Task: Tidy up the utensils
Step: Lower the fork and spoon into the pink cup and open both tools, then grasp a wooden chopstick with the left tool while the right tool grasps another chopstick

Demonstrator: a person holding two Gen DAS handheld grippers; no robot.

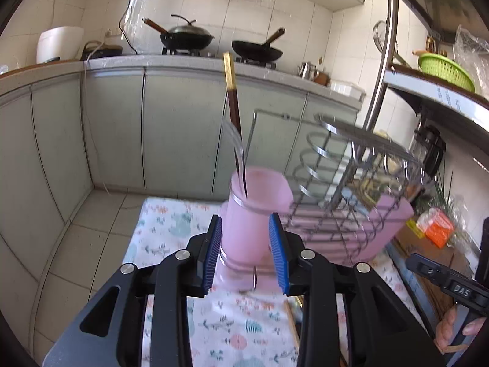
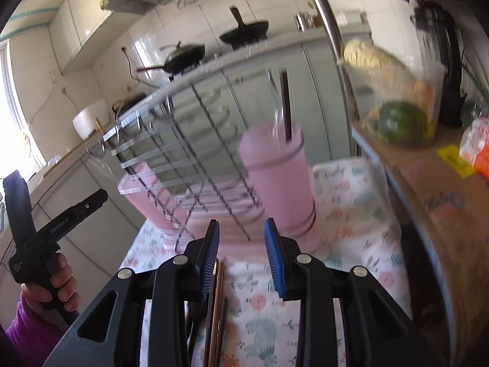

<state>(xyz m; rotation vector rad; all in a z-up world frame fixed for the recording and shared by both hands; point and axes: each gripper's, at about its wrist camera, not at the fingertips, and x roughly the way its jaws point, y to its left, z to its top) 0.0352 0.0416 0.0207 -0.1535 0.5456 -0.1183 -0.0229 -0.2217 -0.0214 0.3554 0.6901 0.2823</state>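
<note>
A pink utensil cup stands on the floral cloth, fixed to the end of a wire dish rack. A dark chopstick with a gold top stands in it beside a clear curved piece. My left gripper is open, its blue pads either side of the cup's lower part, apart from it. My right gripper is open and empty, just short of the cup. Several chopsticks lie on the cloth under its left finger.
The rack sits on a pink drip tray. A shelf unit with a cardboard box, bagged vegetables and a green basket stands to the right. Kitchen cabinets and woks lie beyond the table.
</note>
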